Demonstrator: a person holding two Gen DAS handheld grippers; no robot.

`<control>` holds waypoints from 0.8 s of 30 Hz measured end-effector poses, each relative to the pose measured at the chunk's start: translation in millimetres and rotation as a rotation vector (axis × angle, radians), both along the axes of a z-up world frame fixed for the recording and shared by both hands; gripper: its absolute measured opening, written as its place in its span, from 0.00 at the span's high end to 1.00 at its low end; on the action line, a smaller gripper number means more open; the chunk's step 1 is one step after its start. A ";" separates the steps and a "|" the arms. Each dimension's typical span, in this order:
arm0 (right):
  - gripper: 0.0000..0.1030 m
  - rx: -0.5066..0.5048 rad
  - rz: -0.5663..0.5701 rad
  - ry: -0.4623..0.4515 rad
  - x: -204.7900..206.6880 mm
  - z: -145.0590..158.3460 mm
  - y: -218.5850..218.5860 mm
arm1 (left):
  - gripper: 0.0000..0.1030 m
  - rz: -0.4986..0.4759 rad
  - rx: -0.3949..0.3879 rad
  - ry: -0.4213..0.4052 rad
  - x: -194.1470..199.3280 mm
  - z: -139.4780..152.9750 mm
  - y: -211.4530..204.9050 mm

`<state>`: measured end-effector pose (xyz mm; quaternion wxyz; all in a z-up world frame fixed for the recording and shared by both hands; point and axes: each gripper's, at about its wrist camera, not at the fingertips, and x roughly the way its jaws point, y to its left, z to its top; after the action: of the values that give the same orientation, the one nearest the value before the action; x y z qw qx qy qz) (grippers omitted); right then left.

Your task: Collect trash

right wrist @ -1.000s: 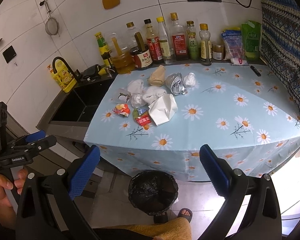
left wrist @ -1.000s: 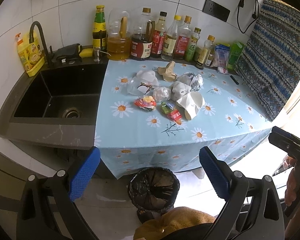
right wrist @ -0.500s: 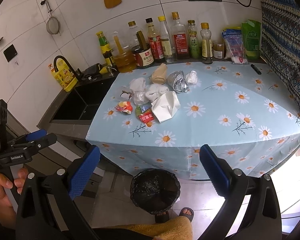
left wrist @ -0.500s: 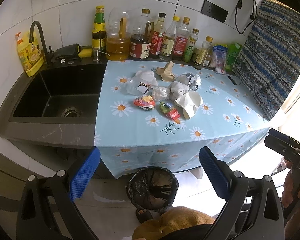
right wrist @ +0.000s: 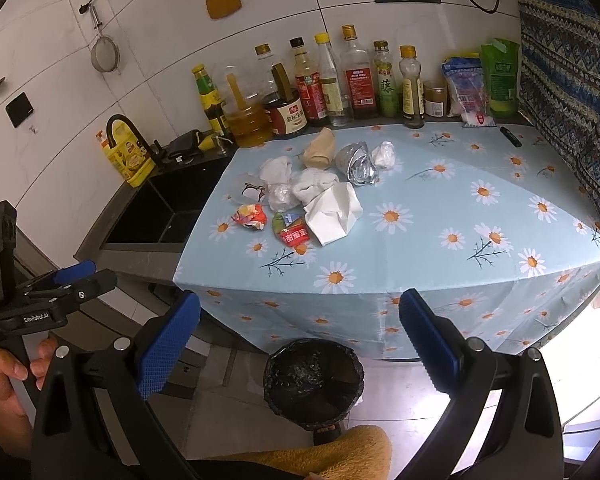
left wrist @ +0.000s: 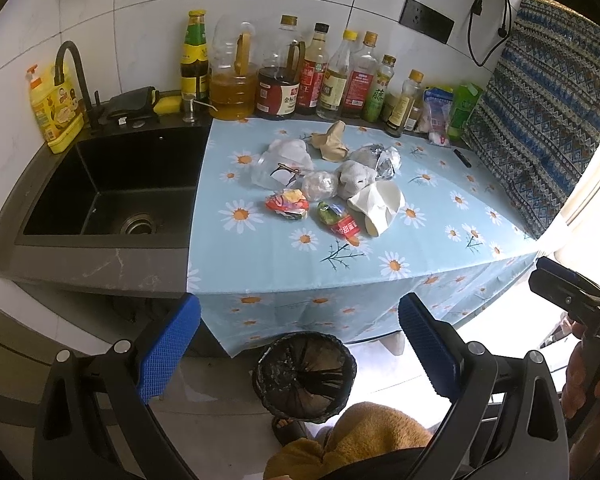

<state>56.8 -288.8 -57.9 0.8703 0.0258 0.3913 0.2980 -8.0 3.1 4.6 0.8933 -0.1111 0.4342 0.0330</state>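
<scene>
A pile of trash lies on the daisy tablecloth (left wrist: 380,280): a red snack wrapper (left wrist: 286,205), a green-red packet (left wrist: 337,221), white crumpled paper (left wrist: 378,205), a clear bag (left wrist: 281,166), a foil wad (left wrist: 384,159) and a tan paper (left wrist: 332,142). The same pile shows in the right wrist view, with the white paper (right wrist: 332,216) and red wrapper (right wrist: 251,216). A black-lined trash bin (left wrist: 305,376) stands on the floor below the counter edge (right wrist: 314,384). My left gripper (left wrist: 298,344) and right gripper (right wrist: 300,340) are both open, empty, held back from the counter above the bin.
A black sink (left wrist: 112,184) with a faucet lies left of the cloth. A row of sauce and oil bottles (left wrist: 296,76) lines the back wall. A yellow detergent bottle (left wrist: 52,108) stands by the faucet. A patterned curtain (left wrist: 540,128) hangs at right.
Both grippers have drawn slightly closer to the counter and shifted a little; the trash pile sits lower and nearer in both views. Nothing has been picked up.
</scene>
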 end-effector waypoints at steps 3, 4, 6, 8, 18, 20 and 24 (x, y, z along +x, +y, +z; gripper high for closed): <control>0.04 -0.005 -0.005 0.003 3.1 0.5 0.9 | 0.07 -0.004 -0.005 0.000 1.3 0.2 0.4; 0.04 -0.007 -0.006 0.005 4.1 0.2 1.7 | 0.07 -0.005 -0.006 0.001 2.0 0.2 0.6; 0.04 -0.009 -0.005 0.006 5.4 -0.3 2.0 | 0.07 -0.006 -0.004 0.003 4.0 -0.6 1.4; 0.04 -0.010 -0.003 0.008 6.0 -0.8 2.0 | 0.07 -0.004 -0.008 0.008 6.9 -1.6 2.2; 0.04 -0.024 0.001 0.042 36.1 -10.5 13.3 | 0.07 -0.001 -0.041 0.053 31.8 -15.8 11.8; 0.04 -0.027 0.003 0.054 46.9 -14.5 16.4 | 0.07 0.004 -0.051 0.063 37.6 -19.5 13.6; 0.04 -0.032 0.025 0.082 72.3 -23.5 25.0 | 0.07 0.017 -0.071 0.071 49.9 -23.3 14.7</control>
<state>129.2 -263.8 -81.4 0.8501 0.0193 0.4315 0.3013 42.0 17.8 -18.8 0.8724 -0.1453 0.4657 0.0290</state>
